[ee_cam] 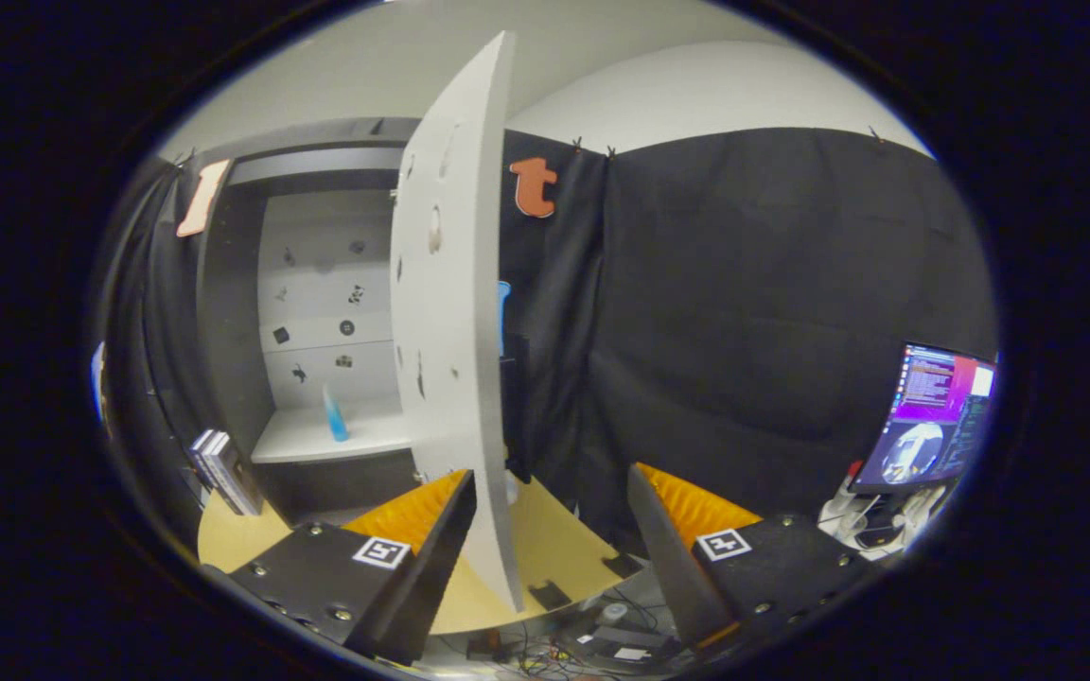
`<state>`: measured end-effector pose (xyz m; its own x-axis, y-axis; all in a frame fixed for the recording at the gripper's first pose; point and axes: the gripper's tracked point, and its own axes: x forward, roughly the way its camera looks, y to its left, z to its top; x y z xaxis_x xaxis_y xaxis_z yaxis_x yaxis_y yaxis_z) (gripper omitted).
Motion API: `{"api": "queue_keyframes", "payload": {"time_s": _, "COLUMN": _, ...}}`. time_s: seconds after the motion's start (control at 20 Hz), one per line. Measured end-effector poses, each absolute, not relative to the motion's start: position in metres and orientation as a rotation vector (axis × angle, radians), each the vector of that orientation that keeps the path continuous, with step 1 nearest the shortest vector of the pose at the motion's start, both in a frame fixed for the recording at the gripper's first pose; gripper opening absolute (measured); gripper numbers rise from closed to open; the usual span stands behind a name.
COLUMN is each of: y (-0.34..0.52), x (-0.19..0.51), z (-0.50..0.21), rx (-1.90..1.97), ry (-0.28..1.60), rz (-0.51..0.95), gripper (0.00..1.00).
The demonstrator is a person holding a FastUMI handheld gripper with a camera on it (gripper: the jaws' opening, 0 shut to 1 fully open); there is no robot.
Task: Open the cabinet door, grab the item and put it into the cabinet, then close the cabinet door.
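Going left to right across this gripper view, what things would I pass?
Books → blue bottle on the cabinet shelf → open cabinet door, its lower edge between the open gripper fingers → black cloth wall → computer screen.

the cabinet door (pixel 455 312) is pale grey-white, dotted with small dark marks. the cabinet (pixel 233 312) has a dark grey frame and a white back wall scattered with little black patterns. a bottle (pixel 335 416) on its white shelf is blue. the counter (pixel 545 549) is light wood. the books (pixel 223 468) show dark covers with white edges.
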<state>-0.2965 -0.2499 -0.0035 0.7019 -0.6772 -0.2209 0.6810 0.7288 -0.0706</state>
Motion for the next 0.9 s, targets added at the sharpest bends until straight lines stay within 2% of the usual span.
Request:
{"api": "queue_keyframes", "payload": {"time_s": 0.3, "y": -0.276, "x": -0.279, "z": -0.018, "rx": 0.046, "ry": 0.239, "rz": -0.791, "gripper": 0.95}}
{"api": "queue_keyframes", "payload": {"time_s": 0.9, "y": -0.259, "x": -0.258, "z": -0.030, "rx": 0.031, "ry": 0.251, "rz": -0.680, "gripper": 0.92}}
